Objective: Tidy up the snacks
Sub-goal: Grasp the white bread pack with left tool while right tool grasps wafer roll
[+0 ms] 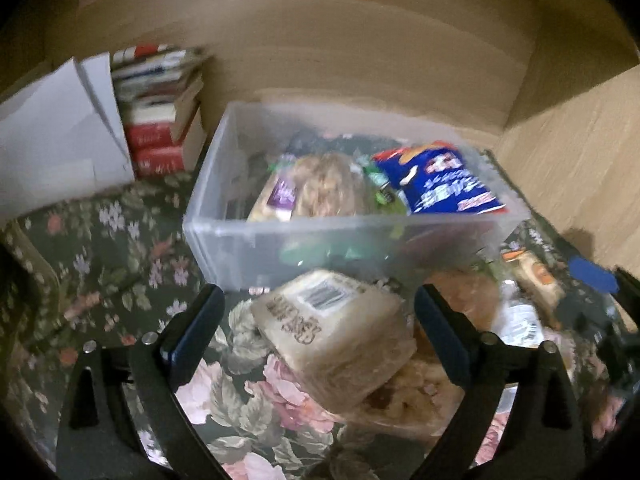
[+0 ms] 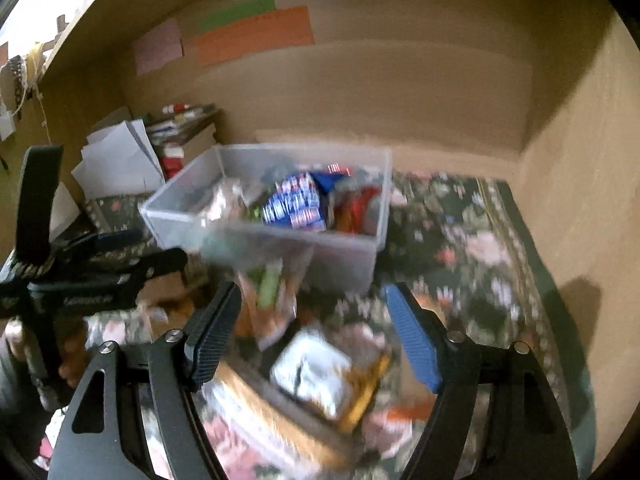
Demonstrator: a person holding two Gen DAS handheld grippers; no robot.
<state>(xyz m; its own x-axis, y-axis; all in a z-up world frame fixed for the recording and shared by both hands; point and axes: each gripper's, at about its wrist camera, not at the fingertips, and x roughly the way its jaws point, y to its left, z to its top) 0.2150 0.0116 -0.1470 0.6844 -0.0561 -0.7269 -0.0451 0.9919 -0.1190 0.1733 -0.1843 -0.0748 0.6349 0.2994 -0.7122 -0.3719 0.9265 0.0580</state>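
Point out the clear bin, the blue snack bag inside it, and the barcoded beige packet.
clear bin [image 1: 304,240]: left wrist view, near wall.
blue snack bag [image 1: 448,184]: left wrist view, printed face.
barcoded beige packet [image 1: 332,320]: left wrist view, top face.

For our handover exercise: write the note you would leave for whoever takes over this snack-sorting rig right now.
Left gripper: open, astride a beige wrapped snack pack on the floral cloth, not gripping.
Right gripper: open, empty, above loose packets in front of the bin.
Done: clear plastic bin already holds several snacks, including a blue bag.
Left: beige pack and remaining loose packets go into the bin.
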